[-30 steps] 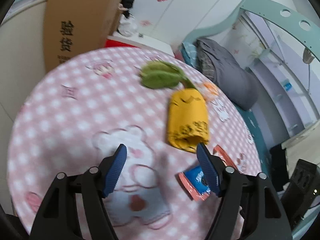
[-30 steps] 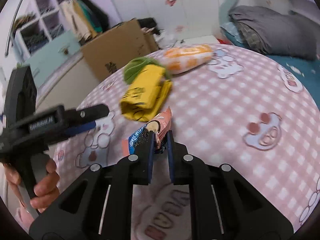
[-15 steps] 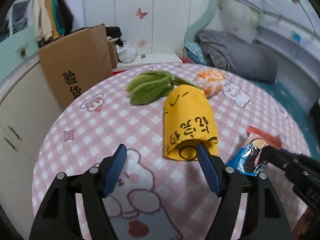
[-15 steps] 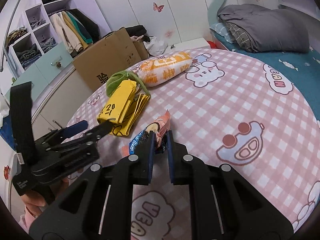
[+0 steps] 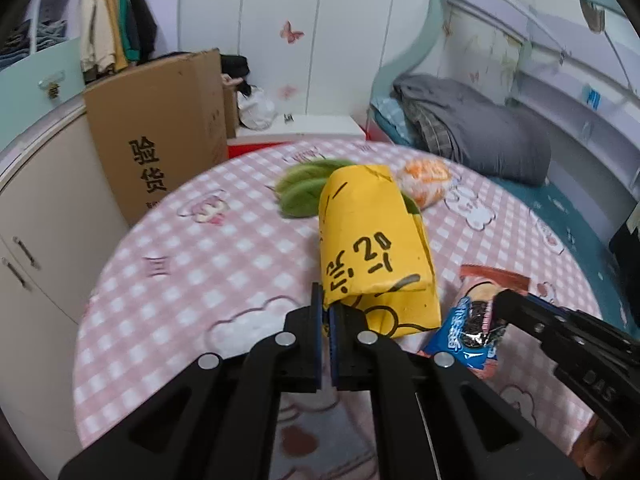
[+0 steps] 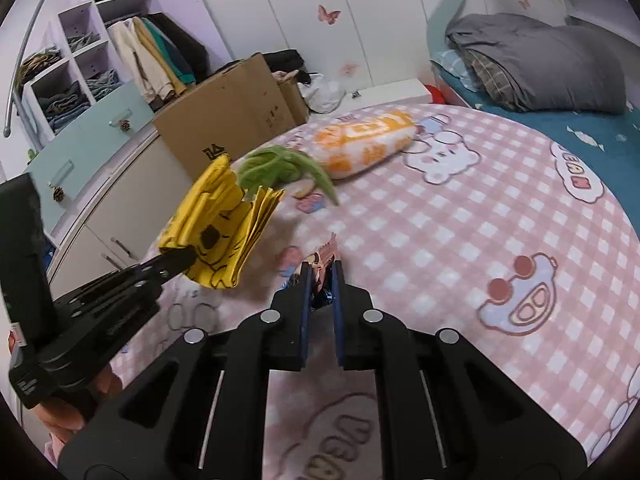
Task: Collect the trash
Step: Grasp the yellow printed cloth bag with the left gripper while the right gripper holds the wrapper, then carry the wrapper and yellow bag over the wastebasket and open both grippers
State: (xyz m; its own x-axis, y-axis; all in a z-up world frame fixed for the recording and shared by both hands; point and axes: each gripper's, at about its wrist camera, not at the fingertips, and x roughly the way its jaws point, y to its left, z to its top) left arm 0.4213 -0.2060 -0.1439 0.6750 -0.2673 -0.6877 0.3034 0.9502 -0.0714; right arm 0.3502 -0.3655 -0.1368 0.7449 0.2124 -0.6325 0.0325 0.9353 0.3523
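A home bedroom, likely a child's. White wardrobe doors at twelve o'clock carry butterfly stickers. At two o'clock a bed with a teal sheet holds a folded grey quilt. At ten o'clock open shelving is stuffed with folded clothes, and jackets hang beside it above a pale teal cabinet. A cardboard box printed with Chinese characters stands at eleven o'clock. The round surface wears a pink checked cloth with cartoon bears and cars.
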